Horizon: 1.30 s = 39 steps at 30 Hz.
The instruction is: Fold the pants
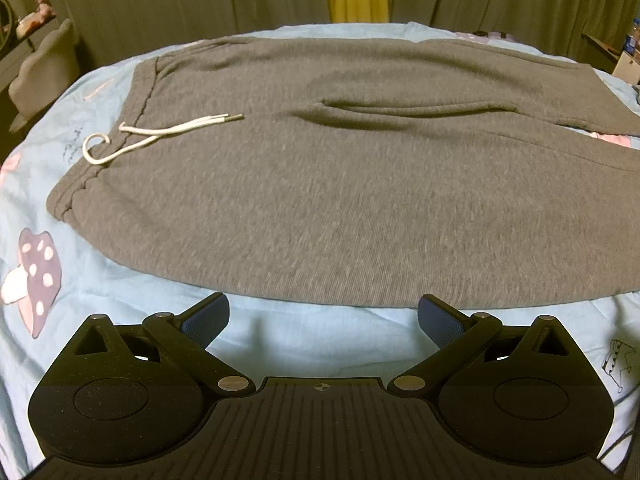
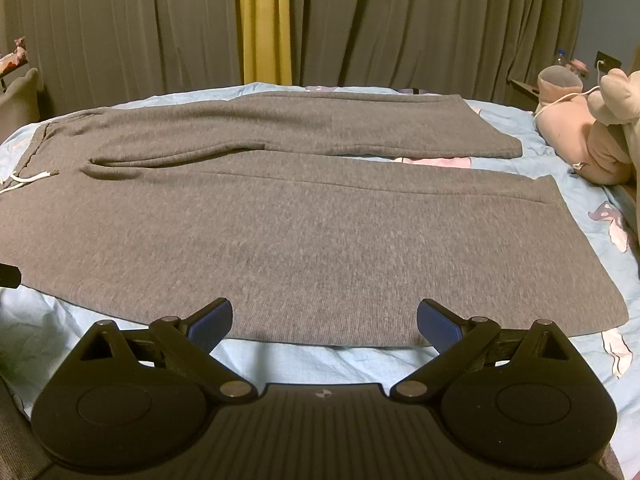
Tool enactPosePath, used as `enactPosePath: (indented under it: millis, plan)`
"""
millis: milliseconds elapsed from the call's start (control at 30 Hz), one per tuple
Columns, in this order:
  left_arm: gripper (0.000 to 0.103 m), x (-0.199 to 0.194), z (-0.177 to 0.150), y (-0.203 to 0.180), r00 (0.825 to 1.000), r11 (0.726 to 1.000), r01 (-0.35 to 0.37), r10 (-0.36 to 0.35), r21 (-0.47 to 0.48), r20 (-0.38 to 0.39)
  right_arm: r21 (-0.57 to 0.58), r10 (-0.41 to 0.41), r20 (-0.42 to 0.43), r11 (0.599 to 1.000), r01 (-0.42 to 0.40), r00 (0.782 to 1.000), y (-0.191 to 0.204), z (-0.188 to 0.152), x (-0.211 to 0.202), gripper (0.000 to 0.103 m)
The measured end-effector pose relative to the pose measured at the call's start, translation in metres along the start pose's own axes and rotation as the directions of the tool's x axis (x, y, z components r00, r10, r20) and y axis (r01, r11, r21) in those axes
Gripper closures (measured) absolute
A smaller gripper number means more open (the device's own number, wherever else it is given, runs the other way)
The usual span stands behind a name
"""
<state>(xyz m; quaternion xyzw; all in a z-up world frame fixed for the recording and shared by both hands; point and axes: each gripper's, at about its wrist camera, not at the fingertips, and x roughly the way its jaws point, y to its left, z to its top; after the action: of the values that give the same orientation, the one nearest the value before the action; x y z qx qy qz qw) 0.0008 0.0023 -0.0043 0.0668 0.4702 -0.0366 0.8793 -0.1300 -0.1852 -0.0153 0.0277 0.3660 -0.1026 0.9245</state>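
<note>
Grey sweatpants (image 1: 320, 200) lie flat on a light blue bedsheet (image 1: 120, 272), waistband to the left, both legs running right. A white drawstring (image 1: 152, 136) curls off the waistband. In the right wrist view the same pants (image 2: 320, 232) show both legs, the far leg ending at a cuff (image 2: 500, 140) and the near leg hem at the right. My left gripper (image 1: 323, 316) hovers open just short of the pants' near edge by the waist end. My right gripper (image 2: 324, 320) stands open over the near edge of the near leg. Nothing is between either pair of fingers.
Plush toys (image 2: 592, 128) with a white cable lie at the bed's right end. Dark curtains with a yellow strip (image 2: 264, 20) hang behind the bed. A grey chair (image 1: 44, 68) stands off the left side. A shelf with a bottle (image 2: 560, 58) is at the far right.
</note>
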Motion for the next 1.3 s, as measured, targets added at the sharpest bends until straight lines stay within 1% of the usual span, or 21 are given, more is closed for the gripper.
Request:
enactPosePath:
  millis: [767,967,1167,1233,1300]
  plan:
    - [0.0,0.0,0.0,0.001,1.0,1.0,0.002,-0.003,-0.003,-0.003,0.005,0.004,-0.004,1.0,-0.004,1.0,-0.003,0.0,0.001,0.004]
    - [0.0,0.001,-0.002,0.002,1.0,1.0,0.003,-0.003,-0.003,-0.003,0.024,0.004,-0.002,1.0,-0.004,1.0,-0.004,-0.001,0.001,0.004]
    - [0.0,0.001,-0.002,0.002,1.0,1.0,0.002,-0.002,-0.003,-0.005,0.054,-0.035,0.031,0.998,0.033,0.999,-0.006,-0.001,-0.003,0.004]
    - [0.0,0.001,-0.002,0.002,1.0,1.0,0.002,-0.002,-0.002,-0.007,0.076,-0.032,0.037,0.997,0.029,0.999,-0.008,-0.001,-0.004,0.004]
    - [0.0,0.001,-0.002,0.002,1.0,1.0,0.002,-0.002,-0.002,-0.007,0.098,-0.011,0.044,0.995,0.007,0.999,-0.012,0.0,-0.004,0.004]
